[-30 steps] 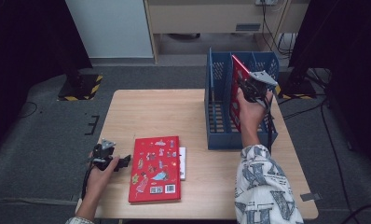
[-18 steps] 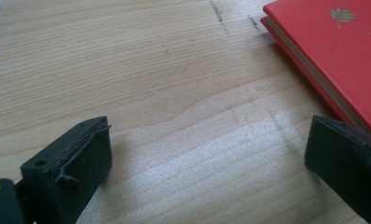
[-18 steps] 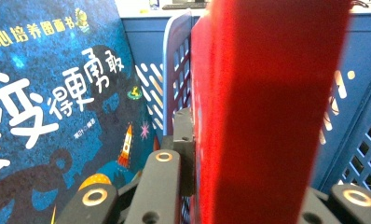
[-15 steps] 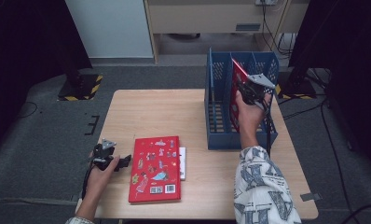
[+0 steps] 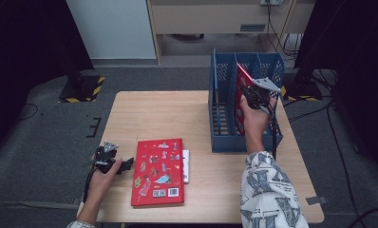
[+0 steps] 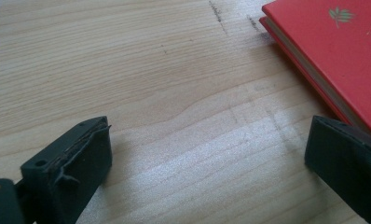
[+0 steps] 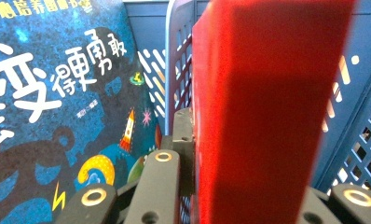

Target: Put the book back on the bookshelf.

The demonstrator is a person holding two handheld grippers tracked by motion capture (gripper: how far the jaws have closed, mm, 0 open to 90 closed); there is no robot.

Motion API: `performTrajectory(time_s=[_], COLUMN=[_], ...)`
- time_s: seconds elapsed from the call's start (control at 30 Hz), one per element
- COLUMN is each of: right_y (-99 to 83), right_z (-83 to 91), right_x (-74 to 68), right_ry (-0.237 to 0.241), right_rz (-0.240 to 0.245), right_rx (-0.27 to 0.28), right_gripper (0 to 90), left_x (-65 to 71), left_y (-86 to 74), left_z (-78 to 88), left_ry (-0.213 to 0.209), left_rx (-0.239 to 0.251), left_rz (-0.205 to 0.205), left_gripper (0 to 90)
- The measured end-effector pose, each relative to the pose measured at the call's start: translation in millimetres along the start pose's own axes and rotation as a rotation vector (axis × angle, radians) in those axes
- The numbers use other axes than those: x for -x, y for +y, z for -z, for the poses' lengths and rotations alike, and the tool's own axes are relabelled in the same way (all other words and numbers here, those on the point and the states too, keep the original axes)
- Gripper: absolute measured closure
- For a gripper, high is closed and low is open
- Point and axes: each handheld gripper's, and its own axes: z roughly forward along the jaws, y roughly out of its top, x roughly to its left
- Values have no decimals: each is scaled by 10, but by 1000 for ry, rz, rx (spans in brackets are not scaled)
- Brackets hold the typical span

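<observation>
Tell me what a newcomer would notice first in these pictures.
The right claw grips a red book, upright and tilted, inside the blue file rack at the table's right side. Another red book lies flat near the front edge, beside the open left claw.

Light wooden table [image 5: 168, 114] on grey carpet [image 5: 49, 137], pale cabinet [image 5: 112, 28] behind, dark surroundings

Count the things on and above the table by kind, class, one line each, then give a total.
Red books: 2, one flat on the table, one held upright in the rack
Blue-covered book: 1, in the rack
Blue file rack: 1
Hand-held grippers: 2, left, right
Total: 6
</observation>
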Motion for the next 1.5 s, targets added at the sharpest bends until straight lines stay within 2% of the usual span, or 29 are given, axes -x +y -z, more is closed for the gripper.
performTrajectory(time_s=[0.13,0.43,0.63,1.0,1.17,1.33,1.5], right_y=[-11,-66,-113,-99,-85,-80,-68], right_z=[45,278,338,354,345,319,235], right_x=[-28,-75,-99,-131,-140,-133,-126], right_ry=[-2,-4,-2,-12,-40,-46,-66], right_rz=[15,40,31,27,45,56,98], right_rx=[-17,-50,-59,-67,-69,-53,-27], right_gripper=[786,774,770,761,789,796,797], left_x=[0,3,4,5,5,5,7], left_y=[0,-2,-1,-1,-1,-1,-2], left_z=[0,3,2,2,2,2,3], left_ry=[0,0,-1,-1,-1,-2,-1], left_rx=[0,-1,-1,-1,-1,-1,0], left_rz=[0,-1,-1,-1,-2,-2,-4], left_gripper=[0,0,0,0,0,0,0])
